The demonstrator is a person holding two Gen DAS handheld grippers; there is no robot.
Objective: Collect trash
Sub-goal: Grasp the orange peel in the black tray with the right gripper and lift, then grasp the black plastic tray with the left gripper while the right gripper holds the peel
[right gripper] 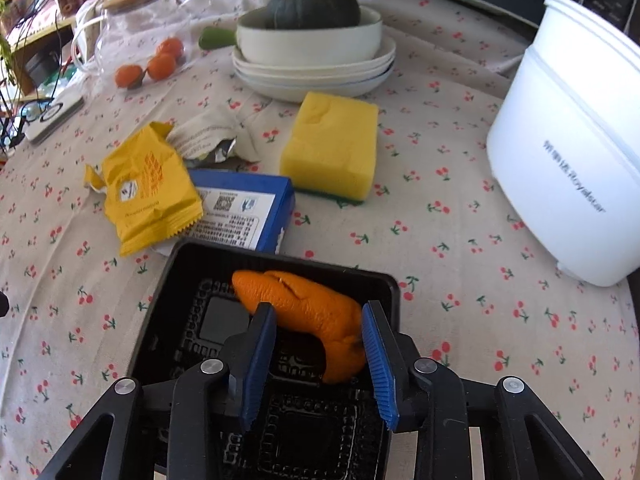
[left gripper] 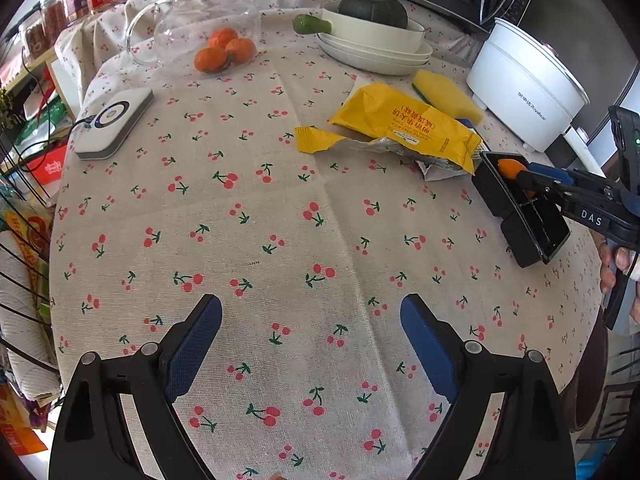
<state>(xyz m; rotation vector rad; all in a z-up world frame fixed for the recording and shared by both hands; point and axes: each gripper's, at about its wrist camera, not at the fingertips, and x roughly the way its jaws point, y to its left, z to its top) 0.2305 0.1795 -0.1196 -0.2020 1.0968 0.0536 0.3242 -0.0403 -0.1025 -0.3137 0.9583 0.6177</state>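
Observation:
A black plastic tray sits on the cherry-print tablecloth, also in the left wrist view. An orange peel lies in it. My right gripper is over the tray, its blue pads on either side of the peel; one pad seems to touch it. A torn yellow wrapper lies past the tray, partly over a blue box. My left gripper is open and empty over bare cloth.
A yellow sponge, stacked white dishes with a dark squash, a white cooker pot, several tangerines, a glass jug and a white device stand around. A wire rack is at left.

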